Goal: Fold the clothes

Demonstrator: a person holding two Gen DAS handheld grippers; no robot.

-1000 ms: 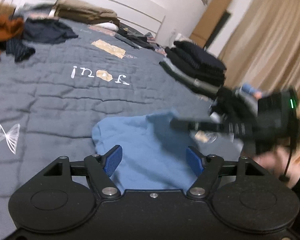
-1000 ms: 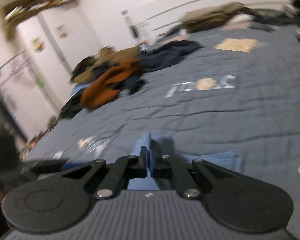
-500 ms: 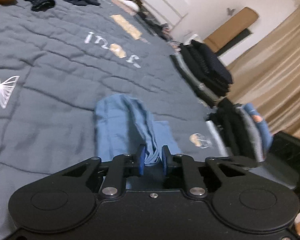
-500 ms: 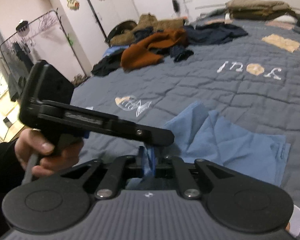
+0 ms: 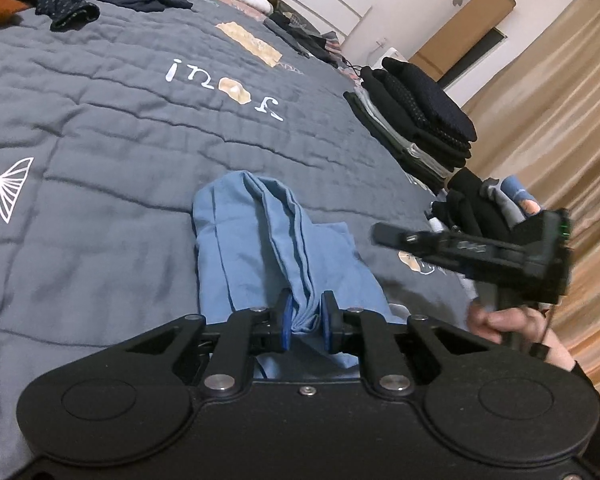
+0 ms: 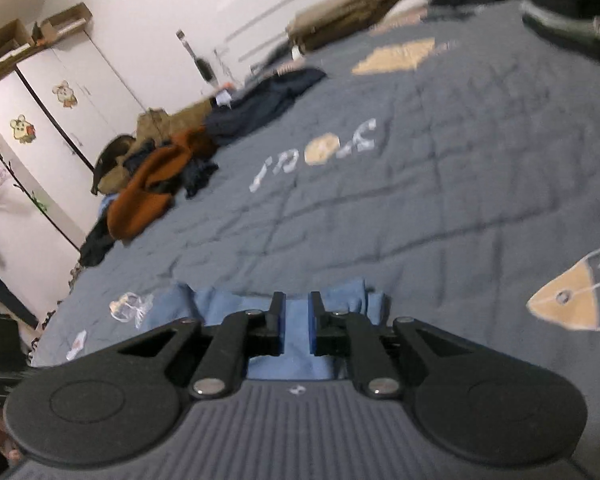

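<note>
A light blue garment [image 5: 236, 248] lies partly folded on the grey quilt [image 5: 100, 128], with a raised ridge running along its middle. My left gripper [image 5: 305, 318] is shut on the near end of that ridge, and the cloth bunches between the blue pads. In the left wrist view my right gripper [image 5: 380, 234] hovers to the right of the garment, clear of it, held by a hand [image 5: 508, 324]. In its own view the right gripper [image 6: 295, 314] is open by a narrow gap, and the blue garment [image 6: 216, 304] lies flat beneath it, not pinched.
Stacks of folded dark clothes [image 5: 420, 120] stand along the quilt's right edge. A heap of unfolded clothes with an orange piece [image 6: 152, 188] lies at the far left. Tan curtains [image 5: 560, 128] hang on the right and a white wardrobe [image 6: 60, 128] stands on the left.
My left gripper closed on the garment's ridge and still holds it. My right gripper let go of the cloth, opened slightly and drew off to the right.
</note>
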